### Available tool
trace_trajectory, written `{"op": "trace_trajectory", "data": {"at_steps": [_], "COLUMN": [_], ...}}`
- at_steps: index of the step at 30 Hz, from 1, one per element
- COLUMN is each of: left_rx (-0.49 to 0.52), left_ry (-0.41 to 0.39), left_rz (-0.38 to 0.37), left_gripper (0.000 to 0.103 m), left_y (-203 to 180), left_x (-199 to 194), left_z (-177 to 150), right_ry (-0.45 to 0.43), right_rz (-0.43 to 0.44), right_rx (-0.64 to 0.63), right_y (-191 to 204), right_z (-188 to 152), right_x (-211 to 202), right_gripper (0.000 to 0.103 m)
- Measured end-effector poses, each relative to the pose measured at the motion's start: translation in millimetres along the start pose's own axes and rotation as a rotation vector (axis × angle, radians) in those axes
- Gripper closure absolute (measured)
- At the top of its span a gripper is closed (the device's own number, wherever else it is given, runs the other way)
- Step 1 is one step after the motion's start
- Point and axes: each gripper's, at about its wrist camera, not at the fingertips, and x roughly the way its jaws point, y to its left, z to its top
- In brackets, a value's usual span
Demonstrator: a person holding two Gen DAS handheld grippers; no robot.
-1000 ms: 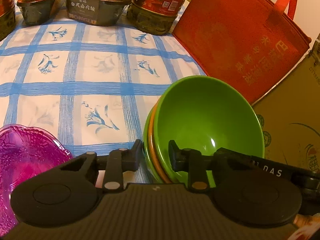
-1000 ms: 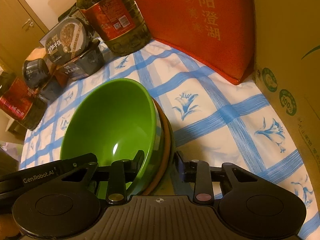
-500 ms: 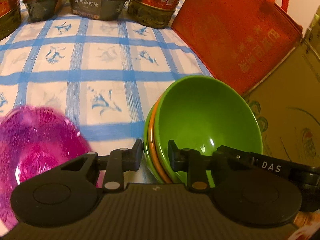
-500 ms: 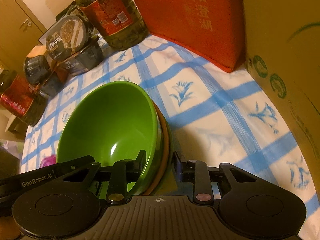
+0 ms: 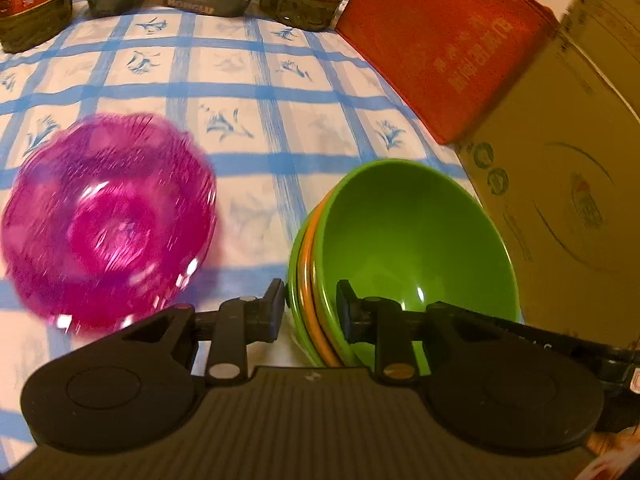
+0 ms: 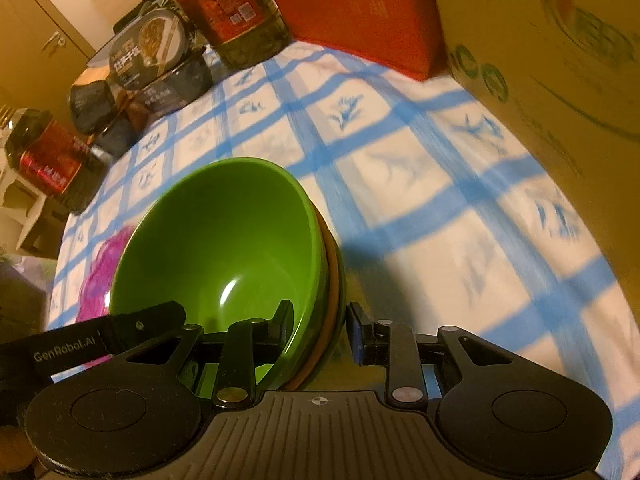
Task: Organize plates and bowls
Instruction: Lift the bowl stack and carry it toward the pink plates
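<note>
- While both grippers grip it, the stack of nested bowls (image 5: 416, 248) hangs above the checked surface (image 5: 256, 120).
- Left gripper (image 5: 310, 304): jaws pinching the stack's near rim.
- Right gripper (image 6: 320, 330): jaws clamped on the opposite rim.
- Pink dish (image 5: 108, 220) lies beside the stack.

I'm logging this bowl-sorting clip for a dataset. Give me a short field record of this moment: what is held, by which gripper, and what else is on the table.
held item: bowl stack, green over orange over green
left gripper: shut on the stack's rim
right gripper: shut on the opposite rim
nearby dish: pink glass dish, left of the stack, blurred
surface: blue-checked tablecloth
backdrop: red bag, cardboard box, oil bottles
</note>
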Motion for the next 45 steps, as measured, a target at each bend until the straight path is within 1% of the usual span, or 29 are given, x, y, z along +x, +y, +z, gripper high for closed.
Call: {"op": "trace_trajectory", "data": {"at_steps": [10, 16, 22, 27, 33, 39, 45], "left_rx": [-0.044, -0.08, -0.109, -0.133, -0.162, -0.166, -0.171], "left_ry": [-0.015, -0.036, -0.066, -0.095, -0.131, -0.167, -0.191], "left_rz": [0.007, 0.02, 0.033, 0.043, 0.058, 0.074, 0.068], "left_gripper": [0.079, 0.079, 0.079, 0.079, 0.079, 0.079, 0.079], "left_y": [20.1, 39.2, 61.7, 79.7, 97.8, 107.8, 114.5], "left_x": [-52.1, -79.4, -108.1, -129.3, -149.7, -162.3, -165.3], "left_z": [-66.3, -91.7, -106.0, -110.4, -107.9, -92.6, -68.9], "right_ry": [-0.002, 0.0, 0.0, 0.003, -0.001, -0.013, -0.027], "right_rz": [0.015, 0.029, 0.047, 0.065, 0.084, 0.1, 0.104], "right_rx": [-0.023, -0.059, -0.099, -0.136, -0.185, -0.215, -0.228], "right_y": [18.0, 38.9, 65.6, 90.0, 118.6, 141.1, 156.9], "right_z": [-62.4, -91.4, -110.2, -118.7, -118.9, -107.4, -85.3], "right_x": [-34.2, -44.6, -51.2, -54.5, -54.6, -53.7, -49.9], "right_gripper": [0.074, 0.074, 0.074, 0.074, 0.074, 0.074, 0.074]}}
